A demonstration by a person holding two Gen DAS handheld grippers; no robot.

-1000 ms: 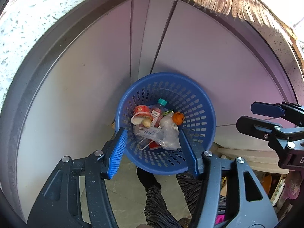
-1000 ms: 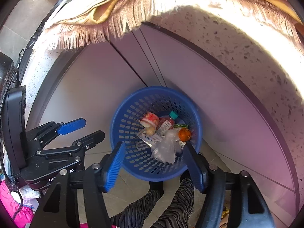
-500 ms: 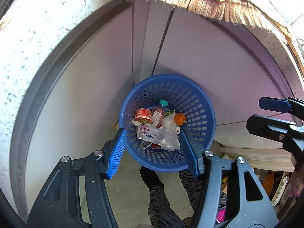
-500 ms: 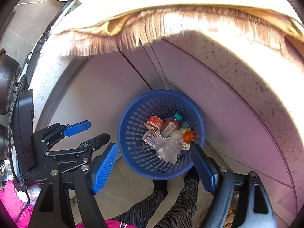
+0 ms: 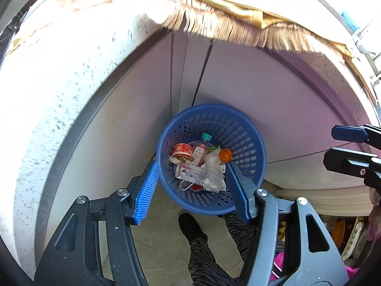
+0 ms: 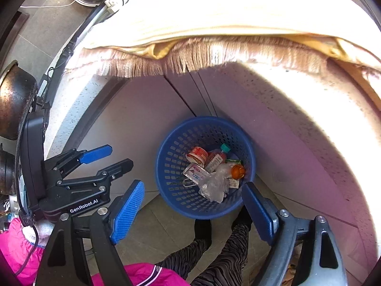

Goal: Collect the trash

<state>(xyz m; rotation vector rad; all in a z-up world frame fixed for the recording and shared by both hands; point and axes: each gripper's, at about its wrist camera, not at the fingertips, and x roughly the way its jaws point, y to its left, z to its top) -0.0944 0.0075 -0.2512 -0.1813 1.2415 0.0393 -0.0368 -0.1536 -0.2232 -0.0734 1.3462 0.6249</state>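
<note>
Right gripper [image 6: 193,212] just spread wider, empty, lifted above basket [image 6: 176,190]; trash dropped in, drop done.

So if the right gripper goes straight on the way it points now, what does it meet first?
Probably the trash in the blue basket, likely the clear plastic bag; the right gripper holds nothing.

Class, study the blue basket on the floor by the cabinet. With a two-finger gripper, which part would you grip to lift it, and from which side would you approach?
Probably the near rim of the blue basket, from above: it stands upright with an open top and a thin perforated wall, so one finger can slip inside and one outside. The far side sits against the cabinet.
</note>
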